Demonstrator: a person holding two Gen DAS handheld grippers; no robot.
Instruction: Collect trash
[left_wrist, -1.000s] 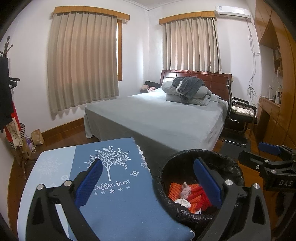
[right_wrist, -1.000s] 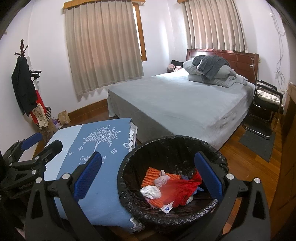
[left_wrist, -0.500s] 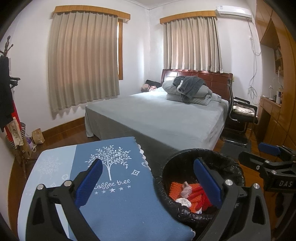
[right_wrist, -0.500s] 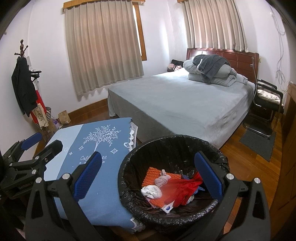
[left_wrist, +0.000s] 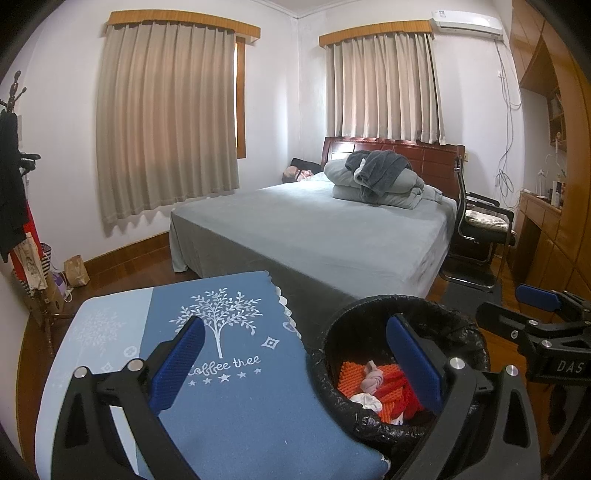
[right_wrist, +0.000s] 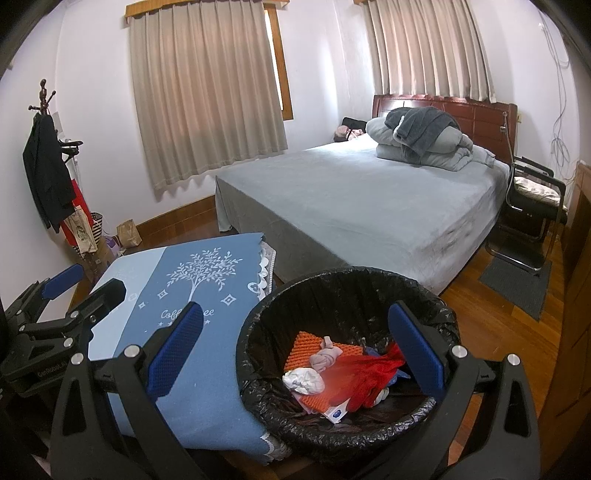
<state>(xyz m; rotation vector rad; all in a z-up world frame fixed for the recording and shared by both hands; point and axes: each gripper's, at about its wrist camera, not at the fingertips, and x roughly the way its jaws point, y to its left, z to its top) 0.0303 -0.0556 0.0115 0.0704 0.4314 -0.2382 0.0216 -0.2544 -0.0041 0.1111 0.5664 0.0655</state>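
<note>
2 tongs, left tongs (left_wrist: 295, 360) and right tongs (right_wrist: 295, 349), gape apart, empty, above the trash bin (right_wrist: 347, 280).

bins: one (right_wrist: 347, 365)
beds: one (right_wrist: 369, 199)
curtains: two (left_wrist: 166, 129)
chairs: one (left_wrist: 480, 229)
trash pieces: perhaps five (right_wrist: 303, 380)

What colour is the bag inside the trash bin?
Black; the bag shows best in the right wrist view.
</note>
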